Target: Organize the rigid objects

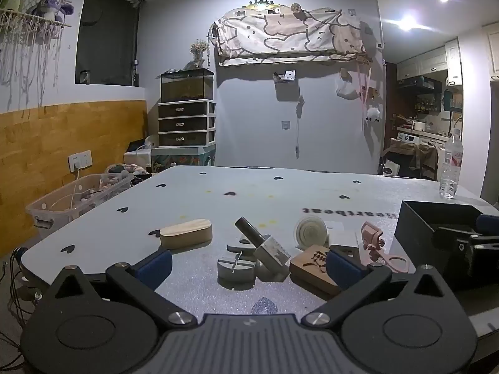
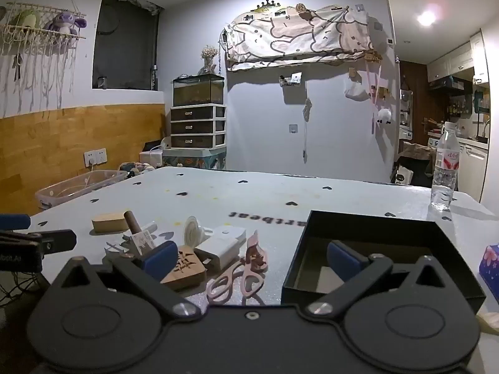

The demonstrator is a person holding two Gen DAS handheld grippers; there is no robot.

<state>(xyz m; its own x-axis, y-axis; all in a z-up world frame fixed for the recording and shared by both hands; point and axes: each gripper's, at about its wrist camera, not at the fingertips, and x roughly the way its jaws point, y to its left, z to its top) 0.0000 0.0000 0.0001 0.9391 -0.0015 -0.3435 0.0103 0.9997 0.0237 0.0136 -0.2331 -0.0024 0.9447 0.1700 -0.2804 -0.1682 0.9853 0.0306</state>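
Left tongs: wide apart, nothing inside
Right tongs: wide apart, nothing inside
Black box: on table

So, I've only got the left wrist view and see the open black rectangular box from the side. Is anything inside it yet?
Observer: From the right wrist view, the black rectangular box looks empty. What shows of its floor is bare, though a right finger hides a patch.
Operator: Anything past the box on its right side?
Observer: Yes, a blue flower-patterned box sits right of it at the view's edge. I cannot tell whether they touch.
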